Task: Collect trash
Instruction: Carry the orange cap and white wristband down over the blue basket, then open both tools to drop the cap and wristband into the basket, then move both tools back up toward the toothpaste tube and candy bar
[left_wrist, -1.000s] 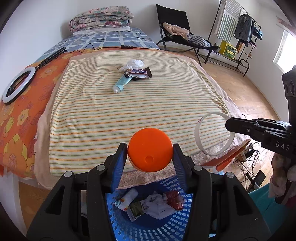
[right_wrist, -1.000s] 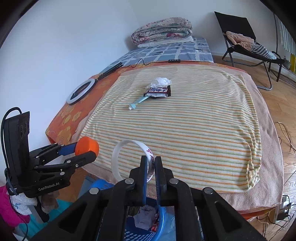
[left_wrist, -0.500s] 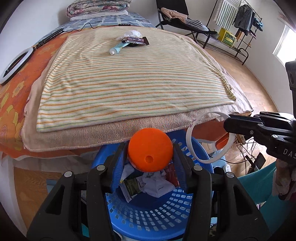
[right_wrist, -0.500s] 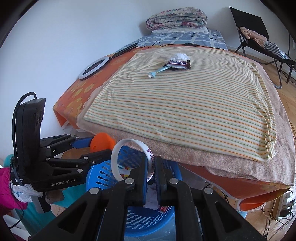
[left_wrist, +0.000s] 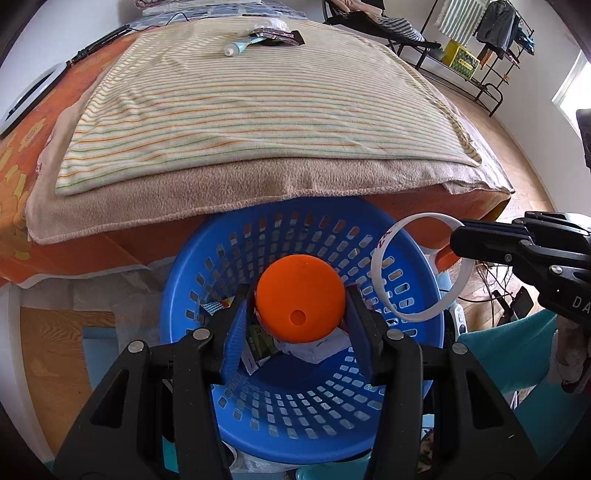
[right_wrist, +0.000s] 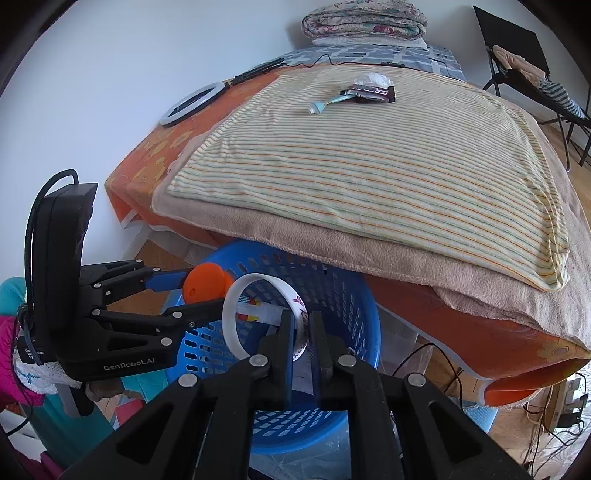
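My left gripper (left_wrist: 301, 295) is shut on an orange round lid (left_wrist: 301, 298) and holds it over the blue perforated basket (left_wrist: 295, 424), which has wrappers and paper inside. My right gripper (right_wrist: 302, 325) is shut on a white ring (right_wrist: 236, 332), also over the basket (right_wrist: 332, 280). In the left wrist view the ring (left_wrist: 421, 317) hangs at the basket's right rim. In the right wrist view the lid (right_wrist: 205, 284) sits left of the ring. More trash, a tube (right_wrist: 325, 105), a dark wrapper (right_wrist: 373, 93) and crumpled plastic (right_wrist: 371, 78), lies far back on the bed.
The striped blanket (left_wrist: 258, 110) covers the bed, whose edge overhangs the basket. A ring light (right_wrist: 192, 105) lies at the bed's left side. A black chair (right_wrist: 517, 62) and a clothes rack (left_wrist: 480, 44) stand at the far right. Cables lie on the floor at right.
Both grippers have come down and back from above the bed's edge to over the basket, still holding the lid and the ring. The basket now fills the lower view.
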